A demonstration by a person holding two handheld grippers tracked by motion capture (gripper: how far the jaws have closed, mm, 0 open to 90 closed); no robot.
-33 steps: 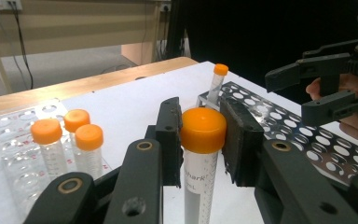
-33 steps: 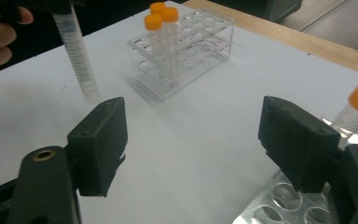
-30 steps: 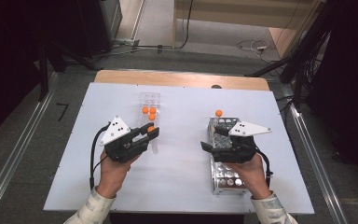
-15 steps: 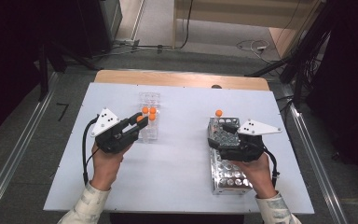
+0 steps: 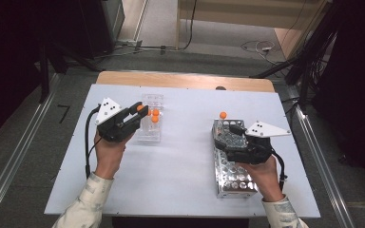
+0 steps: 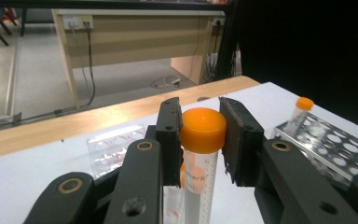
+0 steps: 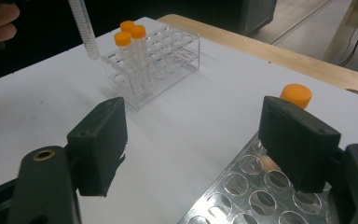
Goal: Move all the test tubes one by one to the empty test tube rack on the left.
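Left gripper [image 6: 199, 140] jaws clamped on orange-capped tube [image 6: 200, 163]; right gripper [image 7: 205, 149] jaws wide, empty. Risk: tube tilting, catching clear rack [image 5: 151, 124].

black two-jaw left gripper [image 5: 141, 110] with grey three-cornered dotted plate, trailing black cable, brass-ringed pivot holes, ribbed pads, matching right gripper [image 5: 235, 129], person's pale patterned sleeves [image 5: 91, 194] at both wrists

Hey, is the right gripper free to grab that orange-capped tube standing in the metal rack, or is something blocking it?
Probably yes. The right gripper is open and holds nothing, and the orange-capped tube stands alone at the far end of the metal rack, just beyond the jaws, with nothing between them.
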